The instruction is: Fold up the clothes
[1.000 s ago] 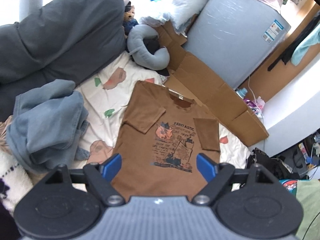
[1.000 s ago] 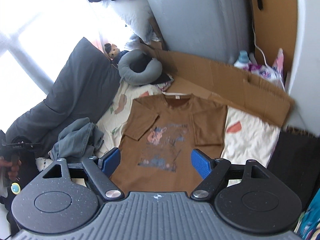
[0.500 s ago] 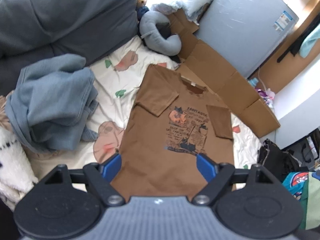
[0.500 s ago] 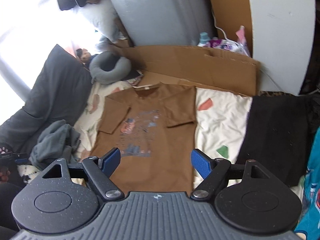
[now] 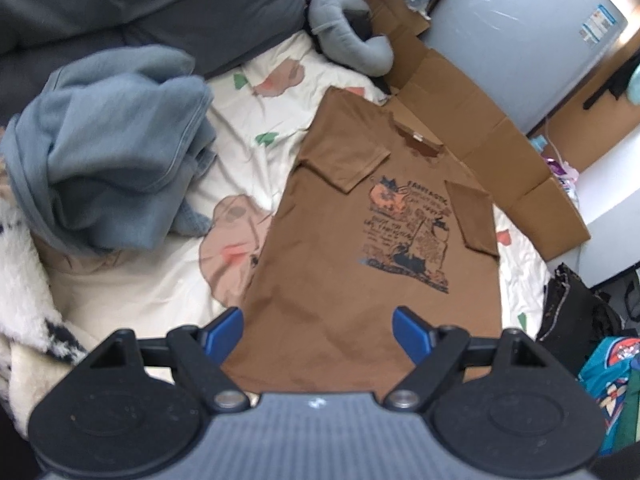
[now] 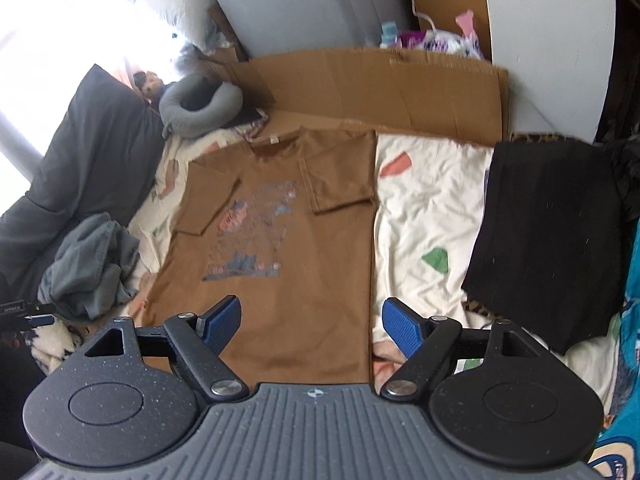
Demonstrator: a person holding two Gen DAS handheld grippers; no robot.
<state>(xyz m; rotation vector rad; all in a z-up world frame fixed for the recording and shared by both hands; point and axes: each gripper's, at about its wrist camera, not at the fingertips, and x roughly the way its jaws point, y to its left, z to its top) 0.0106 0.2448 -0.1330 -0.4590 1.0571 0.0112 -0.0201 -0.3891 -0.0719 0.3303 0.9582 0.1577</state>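
The brown T-shirt (image 5: 352, 264) lies flat on the patterned sheet (image 5: 168, 292), print up, both sleeves folded in over the chest. Its long axis runs straight away from both tools, collar at the far end and hem nearest the fingers. The left gripper (image 5: 318, 330) hangs over the hem with jaws spread wide, holding nothing. The right gripper (image 6: 312, 322) is likewise wide open and empty, above the hem's right corner.
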